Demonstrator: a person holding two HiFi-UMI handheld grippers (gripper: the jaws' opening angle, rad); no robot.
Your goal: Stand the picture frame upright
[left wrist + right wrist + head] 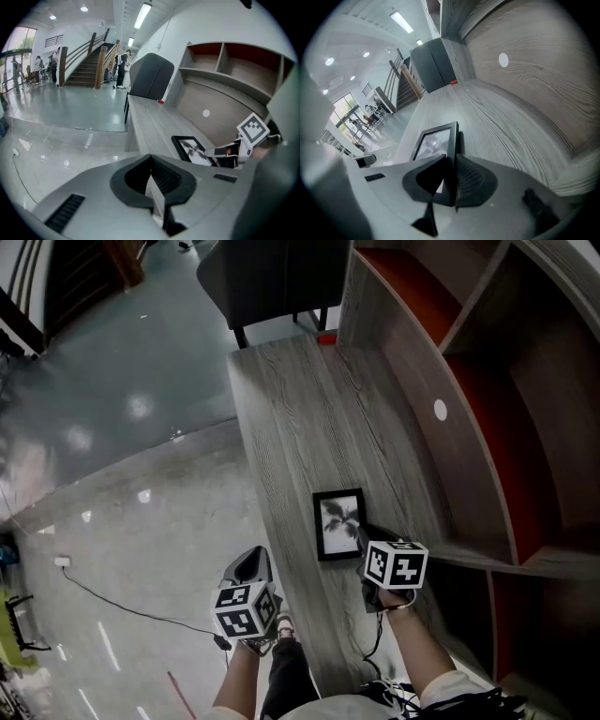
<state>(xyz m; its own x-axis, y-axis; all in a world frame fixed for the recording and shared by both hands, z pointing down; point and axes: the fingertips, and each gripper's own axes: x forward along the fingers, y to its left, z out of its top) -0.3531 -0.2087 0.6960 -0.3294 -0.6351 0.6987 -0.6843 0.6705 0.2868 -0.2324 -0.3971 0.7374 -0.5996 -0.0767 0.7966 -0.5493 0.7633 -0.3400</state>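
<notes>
**A:** Where is the picture frame?

**B:** The picture frame (339, 523) sits in the lower middle of the head view, on the near stretch of the long grey desk (300, 409). It faces up, with its photo showing.

**A:** Is anything holding it?

**B:** Yes. The right gripper (362, 534) has its jaws closed on the frame's right edge. Its own view shows the black rim pinched between them.

**A:** So is it upright?

**B:** Not yet. It looks flat or barely tipped, and I cannot tell whether any edge has left the wood. I'd judge the grip is made, and what's left is raising it and setting it to stand.

**A:** And the other hand?

**B:** The left gripper (151, 180) hangs at lower left, off the desk's edge and over the floor (122, 418). Its jaws are together with nothing between them.

**A:** What about the surroundings?

**B:** The wood-grain desk is bare apart from a small red thing (326, 337) at its far end.
- A shelf unit (403, 381) with red-backed compartments fills the right.
- A dark chair (272, 277) stands at the top.
- The glossy floor on the left has a cable (122, 604) trailing across it.
- The left gripper view shows a staircase (86, 68) and people far off.
</notes>
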